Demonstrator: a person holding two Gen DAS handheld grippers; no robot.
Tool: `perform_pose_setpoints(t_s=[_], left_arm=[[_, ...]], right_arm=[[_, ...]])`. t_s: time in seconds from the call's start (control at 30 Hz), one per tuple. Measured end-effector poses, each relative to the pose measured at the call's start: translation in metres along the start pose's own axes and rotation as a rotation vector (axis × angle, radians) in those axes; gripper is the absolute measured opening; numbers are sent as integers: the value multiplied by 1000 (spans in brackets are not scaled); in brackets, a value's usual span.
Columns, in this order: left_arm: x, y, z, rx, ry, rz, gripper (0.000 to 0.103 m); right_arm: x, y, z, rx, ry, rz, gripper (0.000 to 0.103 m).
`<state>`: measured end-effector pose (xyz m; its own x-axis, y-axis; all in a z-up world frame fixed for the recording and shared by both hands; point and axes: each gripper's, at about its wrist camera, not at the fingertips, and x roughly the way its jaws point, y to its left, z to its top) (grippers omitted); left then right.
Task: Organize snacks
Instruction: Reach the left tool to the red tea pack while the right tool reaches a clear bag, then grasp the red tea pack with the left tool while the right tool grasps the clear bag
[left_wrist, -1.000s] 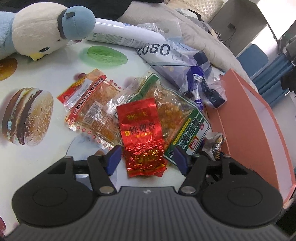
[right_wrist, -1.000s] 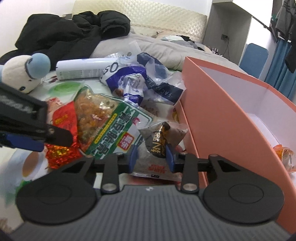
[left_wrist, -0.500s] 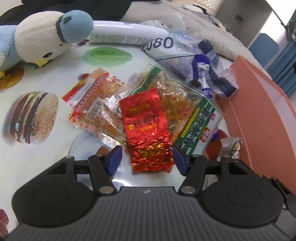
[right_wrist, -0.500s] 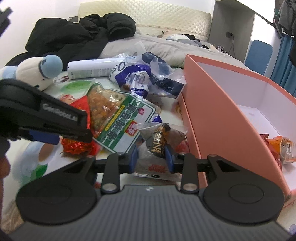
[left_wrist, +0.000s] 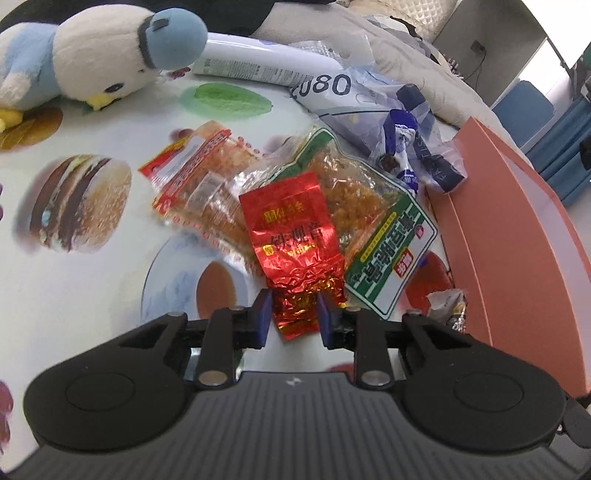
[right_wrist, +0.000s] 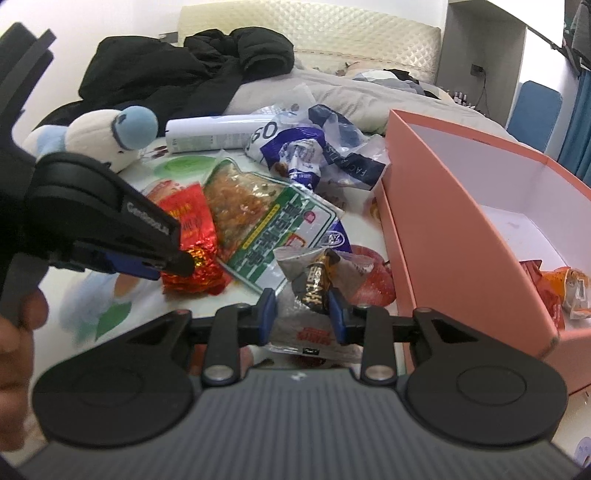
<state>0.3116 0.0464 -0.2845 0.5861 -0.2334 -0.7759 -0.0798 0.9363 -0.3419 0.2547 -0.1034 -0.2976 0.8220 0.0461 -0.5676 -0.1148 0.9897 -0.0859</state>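
A red foil tea packet (left_wrist: 291, 236) lies on the printed table (left_wrist: 92, 295) with its crinkled bottom seam between the pads of your left gripper (left_wrist: 293, 314), whose jaws are closing on it; whether the pads are pressing the foil yet cannot be told. To do this step well, pinch only the seam, squarely, and lift straight up, so the green-labelled bag (left_wrist: 373, 229) under the packet's far end stays put and the foil doesn't slip. The packet points away from the gripper toward the table's far edge, overlapping a clear red-trimmed packet (left_wrist: 199, 173) on its left. Your right gripper (right_wrist: 301, 314) is clamped on a grey-and-black wrapped snack (right_wrist: 317, 280), held just beside the near wall of the pink box (right_wrist: 443, 236) at the table's right edge, where a few orange packets (right_wrist: 554, 284) already lie. A plush bird (left_wrist: 99, 55) sits at the far left corner
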Motion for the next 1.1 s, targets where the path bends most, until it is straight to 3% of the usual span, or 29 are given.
perform_pose_setpoints(t_s=[0.07, 0.13, 0.17, 0.5, 0.67, 0.7, 0.77, 0.8, 0.83, 1.1], left_arm=[[-5, 3, -5, -9, 3, 1, 29], [-12, 6, -8, -23, 5, -11, 10], [-15, 7, -9, -27, 8, -15, 9], [-35, 12, -39, 7, 45, -8, 7], [-36, 9, -38, -13, 15, -16, 10], [-36, 8, -35, -23, 9, -24, 18], [-34, 7, -29, -60, 3, -44, 48], [-33, 7, -25, -87, -6, -50, 70], [-32, 6, -22, -102, -22, -56, 79], [-10, -6, -7, -116, 6, -15, 80]], right_arm=[[-6, 0, -3, -7, 2, 10, 34], [-11, 1, -6, -15, 6, 17, 34], [-14, 1, -8, -16, 9, 23, 34], [-41, 0, -21, -61, 41, 84, 34], [-45, -1, -26, -63, 42, 90, 36], [-45, -1, -26, -61, 45, 90, 38], [-45, -2, -26, -61, 41, 85, 53], [-45, -4, -26, -61, 33, 79, 66], [-46, -6, -26, -56, 23, 73, 70], [-34, -16, -28, -46, 54, 110, 70]])
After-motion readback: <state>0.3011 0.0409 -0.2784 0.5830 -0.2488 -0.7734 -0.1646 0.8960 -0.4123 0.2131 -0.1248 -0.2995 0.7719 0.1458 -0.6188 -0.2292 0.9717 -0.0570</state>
